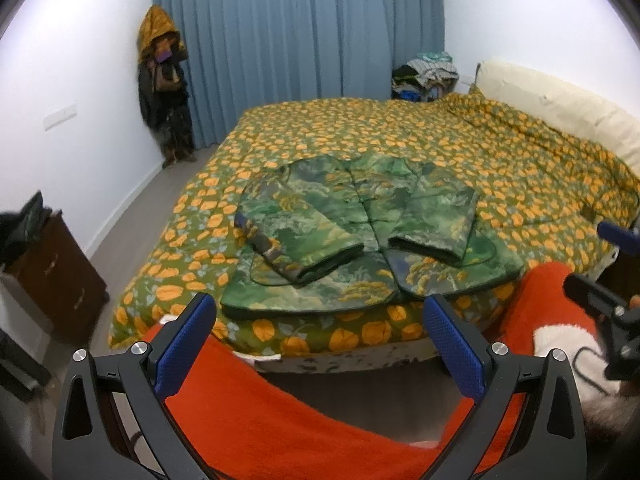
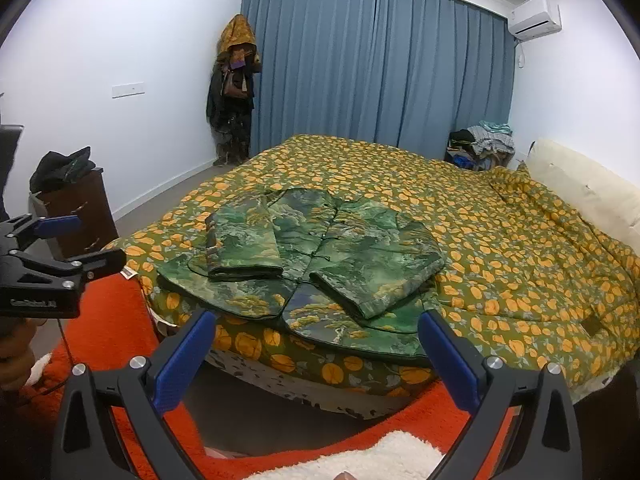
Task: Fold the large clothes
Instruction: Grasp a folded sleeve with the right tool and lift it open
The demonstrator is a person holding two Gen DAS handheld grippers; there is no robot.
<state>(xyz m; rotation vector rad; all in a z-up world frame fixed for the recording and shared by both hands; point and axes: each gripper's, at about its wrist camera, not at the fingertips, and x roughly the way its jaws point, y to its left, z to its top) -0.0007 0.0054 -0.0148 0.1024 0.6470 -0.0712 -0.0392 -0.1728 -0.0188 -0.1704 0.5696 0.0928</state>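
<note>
A green patterned jacket (image 1: 360, 232) lies flat, front up, on the bed near its foot edge, with both sleeves folded in over the chest; it also shows in the right wrist view as the jacket (image 2: 320, 264). My left gripper (image 1: 320, 312) hangs open just short of the hem, nothing between its blue pads. My right gripper (image 2: 318, 328) is open too, held off the bed's edge below the hem. In each wrist view the other gripper shows at the side, the right gripper (image 1: 608, 264) and the left gripper (image 2: 64, 240).
The bed's green quilt with orange fruit print (image 2: 500, 240) spreads far behind the jacket. A person's red fleece garment (image 1: 280, 408) fills the foreground. A dark drawer cabinet (image 2: 80, 208) stands left, a coat rack (image 2: 234, 88) by the blue curtain, a clothes pile (image 2: 484, 144) at the far right.
</note>
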